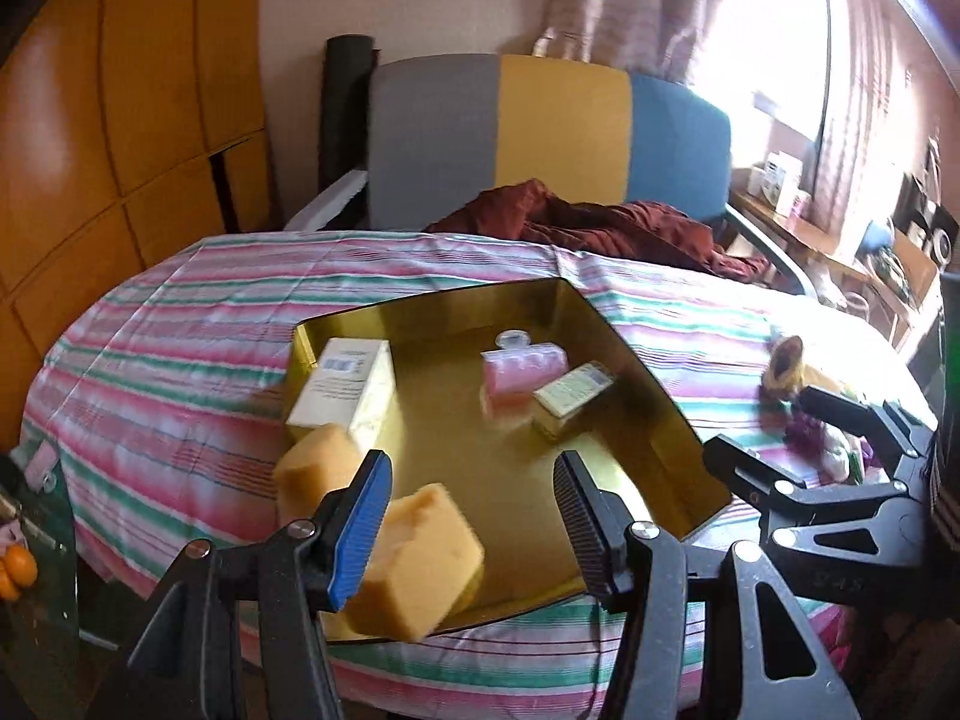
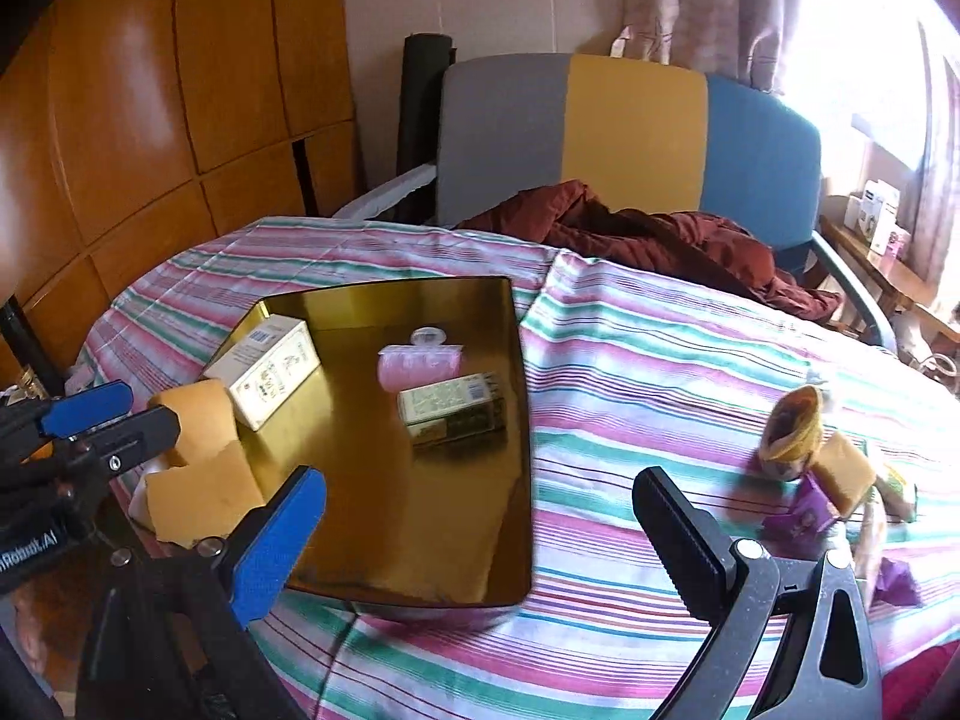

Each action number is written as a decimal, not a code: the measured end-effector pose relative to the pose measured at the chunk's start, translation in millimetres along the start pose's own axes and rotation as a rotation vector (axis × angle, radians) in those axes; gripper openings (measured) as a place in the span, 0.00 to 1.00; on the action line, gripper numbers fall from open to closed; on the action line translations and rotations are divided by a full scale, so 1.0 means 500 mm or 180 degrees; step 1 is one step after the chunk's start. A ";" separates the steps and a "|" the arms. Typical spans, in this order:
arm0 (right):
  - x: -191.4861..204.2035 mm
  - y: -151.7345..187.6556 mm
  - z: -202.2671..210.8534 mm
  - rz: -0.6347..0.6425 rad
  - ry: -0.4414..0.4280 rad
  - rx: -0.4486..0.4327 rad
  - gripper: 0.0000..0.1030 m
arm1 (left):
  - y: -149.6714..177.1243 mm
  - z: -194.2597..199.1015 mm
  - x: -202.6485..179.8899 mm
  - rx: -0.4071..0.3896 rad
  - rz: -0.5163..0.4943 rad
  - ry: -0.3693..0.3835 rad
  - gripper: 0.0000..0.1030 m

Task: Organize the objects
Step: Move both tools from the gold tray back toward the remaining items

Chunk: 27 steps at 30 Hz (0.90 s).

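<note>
A gold tray [image 1: 630, 360] lies on the striped tablecloth [image 2: 660, 360]. It holds a white box [image 1: 342, 390], a pink bottle [image 1: 522, 369], a small printed box [image 1: 570, 399] and two yellow sponges, one [image 1: 420, 564] at the near left corner and another [image 1: 318, 474] behind it. My left gripper [image 1: 471, 522] hovers open over the tray's near end, with the nearer sponge just behind its blue finger and not gripped. My right gripper [image 2: 480, 540] stands wide open over the tray's near right edge, with nothing between its fingers. To the right lie a third sponge [image 2: 846, 471], a purple packet [image 2: 804, 516] and a brown-and-yellow cup [image 2: 792, 426].
A chair [image 2: 636, 126] with a grey, yellow and blue back stands behind the table, with a maroon cloth [image 2: 660, 240] draped on it. Wooden cabinets [image 2: 150, 120] fill the left side. A cluttered shelf [image 1: 840, 228] runs under the window on the right. Oranges [image 1: 15, 570] sit low at the left.
</note>
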State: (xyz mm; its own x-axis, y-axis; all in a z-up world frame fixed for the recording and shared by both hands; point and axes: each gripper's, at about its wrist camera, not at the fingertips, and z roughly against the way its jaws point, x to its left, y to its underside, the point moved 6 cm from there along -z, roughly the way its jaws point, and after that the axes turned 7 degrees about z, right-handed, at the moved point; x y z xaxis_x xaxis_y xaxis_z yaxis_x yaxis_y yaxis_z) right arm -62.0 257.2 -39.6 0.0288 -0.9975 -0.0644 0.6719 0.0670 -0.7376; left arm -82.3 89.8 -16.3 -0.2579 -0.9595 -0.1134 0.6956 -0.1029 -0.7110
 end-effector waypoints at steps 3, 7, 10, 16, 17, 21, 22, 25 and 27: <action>-0.026 0.007 0.006 -0.0024 0.0089 0.0018 1.00 | -0.002 -0.002 -0.037 0.0003 -0.0121 0.0076 0.55; -0.081 0.020 0.017 -0.0101 0.0247 0.0047 1.00 | -0.005 -0.003 -0.081 0.0000 -0.0261 0.0174 0.55; -0.135 0.028 0.027 -0.0181 0.0405 0.0071 1.00 | -0.003 -0.006 -0.114 0.0016 -0.0364 0.0236 0.55; -0.238 0.032 0.057 -0.0285 0.0700 0.0062 1.00 | 0.002 -0.017 -0.166 0.0071 -0.0550 0.0301 0.55; -0.252 0.033 0.061 -0.0296 0.0736 0.0061 1.00 | 0.004 -0.019 -0.172 0.0081 -0.0572 0.0306 0.55; -0.317 0.039 0.077 -0.0366 0.0889 0.0079 1.00 | 0.011 -0.030 -0.201 0.0125 -0.0689 0.0346 0.55; -0.333 0.043 0.081 -0.0388 0.0929 0.0085 1.00 | 0.013 -0.032 -0.207 0.0136 -0.0711 0.0358 0.55; -0.390 0.055 0.093 -0.0478 0.1080 0.0113 1.00 | 0.018 -0.039 -0.232 0.0171 -0.0795 0.0398 0.55; -0.438 0.068 0.100 -0.0612 0.1163 0.0141 1.00 | 0.021 -0.048 -0.247 0.0198 -0.0849 0.0425 0.55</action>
State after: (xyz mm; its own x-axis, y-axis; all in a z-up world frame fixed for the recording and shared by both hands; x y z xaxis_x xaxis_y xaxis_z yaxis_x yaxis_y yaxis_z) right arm -8.5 476.7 -17.0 -0.3596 -0.9178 -0.1686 0.6709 -0.1287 -0.7303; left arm -59.0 213.5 -26.4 -0.5200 -0.8539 -0.0214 0.6301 -0.3665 -0.6846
